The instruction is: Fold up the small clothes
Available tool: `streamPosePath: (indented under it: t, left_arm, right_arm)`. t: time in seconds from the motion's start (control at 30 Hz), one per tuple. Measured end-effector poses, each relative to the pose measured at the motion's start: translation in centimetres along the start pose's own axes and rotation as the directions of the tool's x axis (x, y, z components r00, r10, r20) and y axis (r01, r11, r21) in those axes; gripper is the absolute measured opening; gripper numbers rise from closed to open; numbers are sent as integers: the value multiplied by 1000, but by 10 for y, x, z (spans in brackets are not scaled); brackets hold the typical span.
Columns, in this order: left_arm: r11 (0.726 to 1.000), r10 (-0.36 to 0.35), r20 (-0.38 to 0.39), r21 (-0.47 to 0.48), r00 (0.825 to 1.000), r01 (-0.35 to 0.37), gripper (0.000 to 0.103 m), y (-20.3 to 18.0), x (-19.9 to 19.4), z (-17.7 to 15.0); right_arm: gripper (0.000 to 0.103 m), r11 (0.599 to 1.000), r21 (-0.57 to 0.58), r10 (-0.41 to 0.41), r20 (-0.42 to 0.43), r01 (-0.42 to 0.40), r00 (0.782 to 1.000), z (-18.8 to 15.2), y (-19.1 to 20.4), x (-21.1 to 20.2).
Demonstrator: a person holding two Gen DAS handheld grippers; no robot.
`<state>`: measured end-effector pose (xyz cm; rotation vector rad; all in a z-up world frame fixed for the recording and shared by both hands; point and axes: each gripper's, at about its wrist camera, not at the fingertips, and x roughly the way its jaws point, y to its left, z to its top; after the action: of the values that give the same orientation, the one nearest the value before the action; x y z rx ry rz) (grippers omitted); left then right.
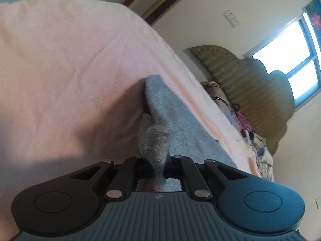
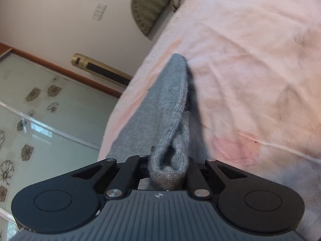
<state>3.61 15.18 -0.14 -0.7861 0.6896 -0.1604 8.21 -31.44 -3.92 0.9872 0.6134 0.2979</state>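
The place is a bedroom in a home. A bed under a pink sheet (image 1: 70, 60) fills most of both views, with an olive padded headboard (image 1: 240, 76) at two o'clock, a bright window (image 1: 284, 60) beside it, and a glass sliding door with flower prints (image 2: 40, 120) at nine o'clock.

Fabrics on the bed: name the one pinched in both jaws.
The grey knit garment, bunched between each pair of jaws. The pink blanket lies flat beneath, ungripped.
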Motion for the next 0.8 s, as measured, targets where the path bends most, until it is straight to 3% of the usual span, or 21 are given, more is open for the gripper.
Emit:
streamPosePath:
  t: [0.17,0.27,0.4,0.47,0.5,0.53,0.57,0.6,0.63,0.7,0.73,0.77,0.8]
  left_arm:
    - [999,-39,-53,25,998,40,4,6,-51,-23]
    - [999,4,-91,54,996,1,4,24,-82,-53]
    - [997,72,-160,53,985,-65,6,57,-96,-81]
    - [993,95,-121,85,988,-85,10,59,-108,-78]
    - [989,114,-88,108,990,-104,22,57,-115,-73]
    - [982,145,-46,125,988,-139,29,54,-123,-63]
    - [976,170,14,136,985,-170,55,51,-130,-52]
    - [971,173,90,148,981,-185,77,47,-135,-41]
    - [965,163,167,177,972,-192,80,39,-135,-29]
    - [927,151,258,300,954,-227,80,16,-115,-7]
    - [895,152,262,373,953,-246,80,3,-94,2]
    - [871,156,222,428,962,-240,82,-5,-67,10]
    - [864,172,143,452,975,-219,82,-9,-35,21]
  right_arm:
    - [11,997,-4,74,-12,-74,997,-1,9,-44]
    - [11,997,1,81,-55,-81,995,-17,6,-81]
    - [12,1000,31,-3,-118,7,993,-49,-16,-114]
    - [27,997,6,-70,-142,72,987,-59,-23,-120]
    - [37,995,-9,-101,-135,101,986,-58,-23,-123]
    - [58,996,-15,-92,-106,91,990,-54,-21,-130]
    - [77,997,-25,-75,-59,74,995,-46,-18,-137]
    - [86,996,-49,-75,-3,75,997,-35,-12,-145]
    - [94,994,-84,-72,45,76,996,-21,-4,-147]
    - [93,981,-176,-75,75,87,994,7,14,-135]
    - [93,965,-230,-110,68,122,992,21,24,-119]
    - [93,941,-293,-158,60,168,986,33,34,-99]
    - [93,910,-356,-208,50,212,977,43,42,-76]
